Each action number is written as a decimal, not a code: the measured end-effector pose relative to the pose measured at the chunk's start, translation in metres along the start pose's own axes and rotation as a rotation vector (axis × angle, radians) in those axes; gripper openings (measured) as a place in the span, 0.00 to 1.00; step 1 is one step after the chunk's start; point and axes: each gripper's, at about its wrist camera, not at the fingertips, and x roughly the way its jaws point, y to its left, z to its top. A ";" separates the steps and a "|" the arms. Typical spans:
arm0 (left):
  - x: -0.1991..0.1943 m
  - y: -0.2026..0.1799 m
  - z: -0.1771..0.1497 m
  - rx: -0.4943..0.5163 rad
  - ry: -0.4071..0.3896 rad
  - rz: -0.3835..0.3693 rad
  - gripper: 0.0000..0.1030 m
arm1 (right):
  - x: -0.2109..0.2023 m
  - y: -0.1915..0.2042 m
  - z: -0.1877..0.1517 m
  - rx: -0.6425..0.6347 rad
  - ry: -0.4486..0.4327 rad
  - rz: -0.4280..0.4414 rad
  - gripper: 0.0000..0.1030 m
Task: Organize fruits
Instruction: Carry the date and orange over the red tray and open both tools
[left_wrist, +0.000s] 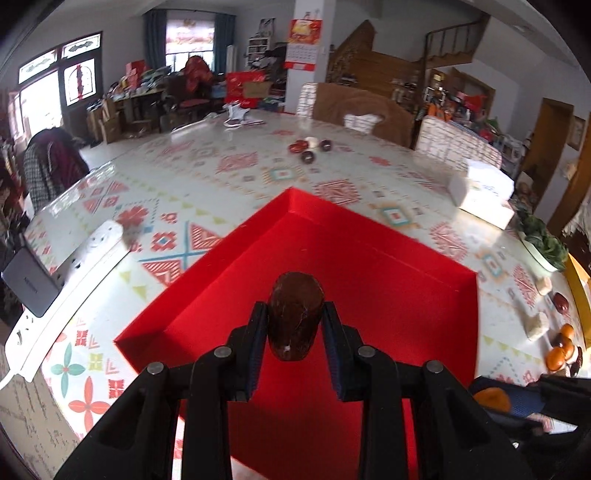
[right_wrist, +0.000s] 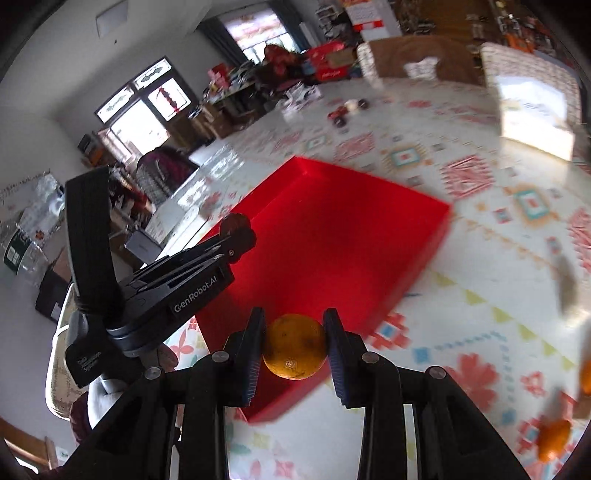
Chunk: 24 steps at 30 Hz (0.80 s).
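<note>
Left wrist view: red box (left_wrist: 388, 295) below. Left gripper (left_wrist: 295, 325) clamps a brown fruit (left_wrist: 295, 317) above its floor; right gripper (right_wrist: 295, 343) pinches an orange (right_wrist: 294, 346) at the box edge. Risk: round orange could roll out of the pinch or land outside.

Lived-in family home, main living and dining room. Shown by a large table (left_wrist: 229, 173) under a patterned plastic cloth, chairs (left_wrist: 365, 107) draped with covers, a wooden staircase (left_wrist: 447, 44) rising at the back, a wall calendar (left_wrist: 303, 44) on a pillar, curtained windows (left_wrist: 190, 37), red gift boxes (left_wrist: 243, 88) and clutter piled along the far wall, a tissue box (left_wrist: 484, 192), a power strip (left_wrist: 70, 288) and loose fruits (left_wrist: 561, 350) on the table.
</note>
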 end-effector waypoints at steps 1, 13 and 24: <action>0.002 0.002 -0.001 -0.006 0.003 0.001 0.28 | 0.008 0.002 0.001 -0.001 0.011 0.004 0.34; -0.008 0.015 -0.004 -0.071 -0.008 -0.032 0.49 | 0.041 0.019 -0.008 -0.068 0.051 -0.057 0.45; -0.065 -0.012 -0.002 -0.074 -0.125 -0.123 0.59 | -0.032 0.009 -0.016 -0.066 -0.097 -0.092 0.57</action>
